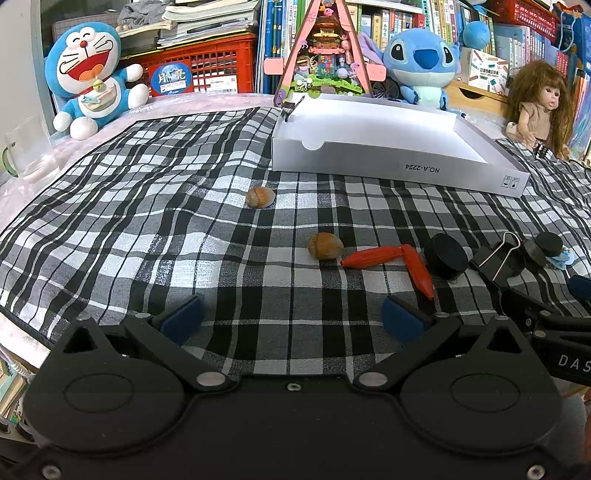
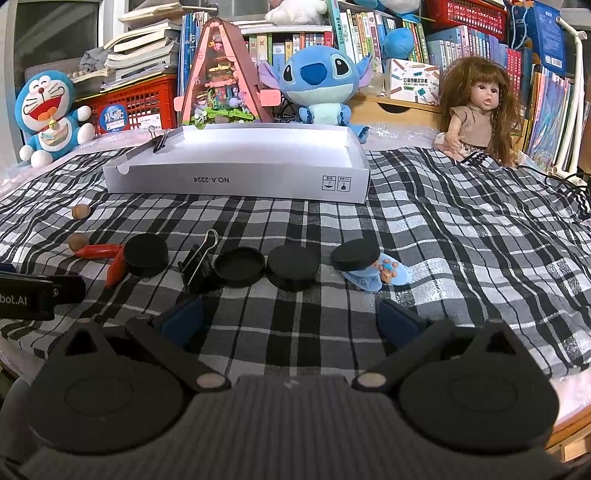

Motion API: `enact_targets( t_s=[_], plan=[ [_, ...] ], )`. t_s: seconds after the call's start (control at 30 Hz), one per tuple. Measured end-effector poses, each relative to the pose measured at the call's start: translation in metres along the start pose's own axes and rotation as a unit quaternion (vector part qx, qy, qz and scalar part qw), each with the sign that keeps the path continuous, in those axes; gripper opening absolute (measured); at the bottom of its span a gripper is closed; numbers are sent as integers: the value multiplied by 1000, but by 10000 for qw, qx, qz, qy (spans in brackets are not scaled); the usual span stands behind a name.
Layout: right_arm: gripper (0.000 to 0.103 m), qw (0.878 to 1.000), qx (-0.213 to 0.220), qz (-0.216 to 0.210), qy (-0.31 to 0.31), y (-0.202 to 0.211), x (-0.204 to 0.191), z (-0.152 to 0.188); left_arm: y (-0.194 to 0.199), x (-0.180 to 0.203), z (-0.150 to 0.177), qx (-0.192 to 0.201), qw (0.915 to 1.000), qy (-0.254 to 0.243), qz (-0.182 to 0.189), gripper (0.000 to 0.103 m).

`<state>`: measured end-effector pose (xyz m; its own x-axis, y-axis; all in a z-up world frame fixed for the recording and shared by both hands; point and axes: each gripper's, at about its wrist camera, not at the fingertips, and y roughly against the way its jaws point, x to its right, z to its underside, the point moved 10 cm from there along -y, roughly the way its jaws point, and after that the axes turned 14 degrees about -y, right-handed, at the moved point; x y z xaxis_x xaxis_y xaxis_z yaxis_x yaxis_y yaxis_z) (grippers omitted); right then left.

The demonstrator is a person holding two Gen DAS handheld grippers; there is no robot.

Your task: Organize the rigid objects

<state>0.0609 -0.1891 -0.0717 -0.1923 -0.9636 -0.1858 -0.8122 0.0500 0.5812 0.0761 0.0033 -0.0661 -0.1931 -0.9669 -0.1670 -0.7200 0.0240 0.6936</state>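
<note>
On plaid cloth point(image 2: 443, 240) — nuts point(image 1: 325, 246), black caps point(image 2: 293, 267), clips point(image 2: 197, 264).

Crowded bookshelves point(image 2: 369, 33) behind plaid-covered table point(image 2: 461, 240), red crates point(image 1: 207, 62).

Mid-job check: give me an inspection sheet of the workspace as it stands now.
Surface: wrinkled plaid cloth over the table.
Job's things: white box open, a binder clip on its rim; on the cloth two hazelnuts, red clip, four black lids, loose binder clip, blue hair clip.
Clutter: glass mug at the left edge.
Grippers: left gripper and right gripper open, empty.
Cables: black cable far right.
Surroundings: plush toys, doll, bookshelves.
</note>
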Motion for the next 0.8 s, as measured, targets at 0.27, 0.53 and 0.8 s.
enact_targets(
  t_s=[0.27,0.53,0.8],
  plan=[
    [103,10000,39,-9,-11,0,0,0,1,0,-1,0,10000,6,-3,103],
    [103,10000,-56,-49,-48,0,0,0,2,-2,-7,-16,9999,55,95,100],
    [97,9993,-41,-343,-118,3,-4,-11,9,9,-18,414,9969,66,666,67]
  ],
)
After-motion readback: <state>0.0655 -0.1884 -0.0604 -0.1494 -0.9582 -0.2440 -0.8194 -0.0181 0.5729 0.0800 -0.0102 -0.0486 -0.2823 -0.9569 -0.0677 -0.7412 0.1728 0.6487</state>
